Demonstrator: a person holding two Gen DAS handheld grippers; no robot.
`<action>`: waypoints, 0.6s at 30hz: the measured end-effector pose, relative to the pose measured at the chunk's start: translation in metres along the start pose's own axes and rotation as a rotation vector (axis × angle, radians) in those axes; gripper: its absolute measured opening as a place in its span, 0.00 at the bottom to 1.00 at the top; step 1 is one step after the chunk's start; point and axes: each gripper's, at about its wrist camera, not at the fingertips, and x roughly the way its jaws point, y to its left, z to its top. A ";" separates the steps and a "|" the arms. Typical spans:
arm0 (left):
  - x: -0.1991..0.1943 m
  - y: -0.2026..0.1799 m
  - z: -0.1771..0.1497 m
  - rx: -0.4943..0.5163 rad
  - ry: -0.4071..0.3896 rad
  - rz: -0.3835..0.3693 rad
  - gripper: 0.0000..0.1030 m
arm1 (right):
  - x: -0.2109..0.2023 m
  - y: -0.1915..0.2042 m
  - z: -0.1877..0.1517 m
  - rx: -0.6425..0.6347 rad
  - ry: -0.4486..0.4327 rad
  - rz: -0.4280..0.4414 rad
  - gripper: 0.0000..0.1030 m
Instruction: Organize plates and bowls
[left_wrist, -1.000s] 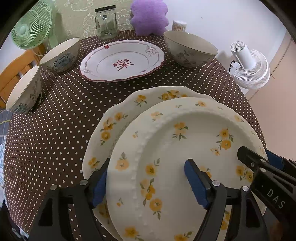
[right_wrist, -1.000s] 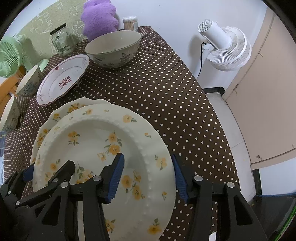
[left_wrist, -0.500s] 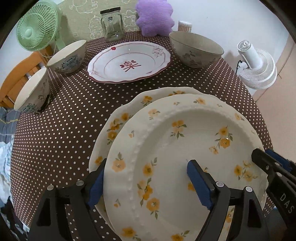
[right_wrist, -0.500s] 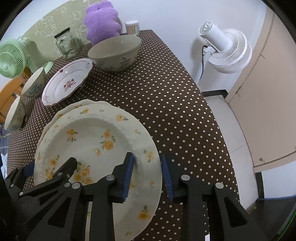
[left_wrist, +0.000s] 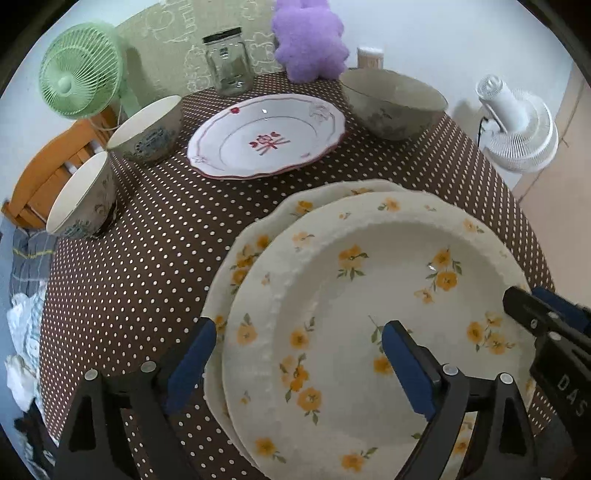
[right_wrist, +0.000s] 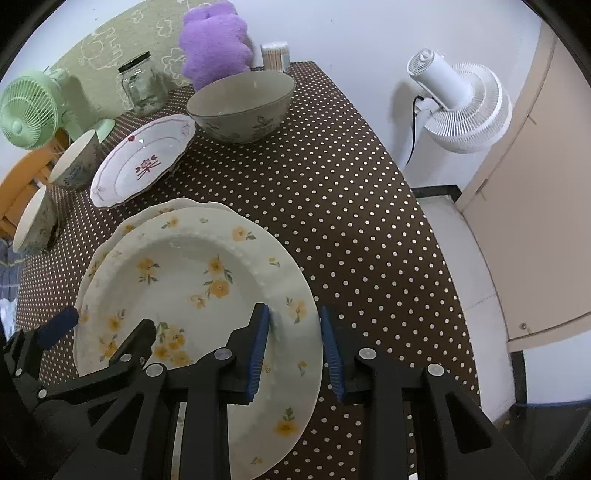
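Note:
Two cream plates with yellow flowers lie stacked near the table's front edge; the top plate (left_wrist: 369, 314) (right_wrist: 192, 288) covers most of the lower plate (left_wrist: 258, 240) (right_wrist: 155, 214). My right gripper (right_wrist: 295, 343) is shut on the top plate's right rim. My left gripper (left_wrist: 299, 365) is open, its jaws astride the plate's left rim without pinching it. A white plate with a red mark (left_wrist: 266, 136) (right_wrist: 144, 162) lies behind. A large grey bowl (left_wrist: 391, 99) (right_wrist: 240, 107) stands at the back right. Two small bowls (left_wrist: 147, 127) (left_wrist: 83, 195) stand at the left.
A glass jar (left_wrist: 229, 62), a purple plush (left_wrist: 310, 40) and a toothpick holder (left_wrist: 369, 57) stand at the table's back edge. A green fan (left_wrist: 79, 70) is at the back left, a white fan (left_wrist: 517, 125) off the table's right side. A wooden chair (left_wrist: 48, 170) is at the left.
My right gripper has closed from open onto the top plate's right rim. Both grippers have drawn back and up a little; the left stays open.

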 end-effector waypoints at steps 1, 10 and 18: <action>-0.002 0.004 0.001 -0.012 -0.007 -0.006 0.90 | 0.001 0.002 0.001 -0.003 -0.001 0.000 0.31; -0.007 0.016 0.006 -0.034 -0.016 -0.040 0.91 | 0.010 0.013 0.009 -0.007 0.010 0.001 0.32; -0.001 0.023 0.010 -0.043 -0.004 -0.069 0.91 | 0.016 0.024 0.018 -0.036 -0.006 -0.029 0.34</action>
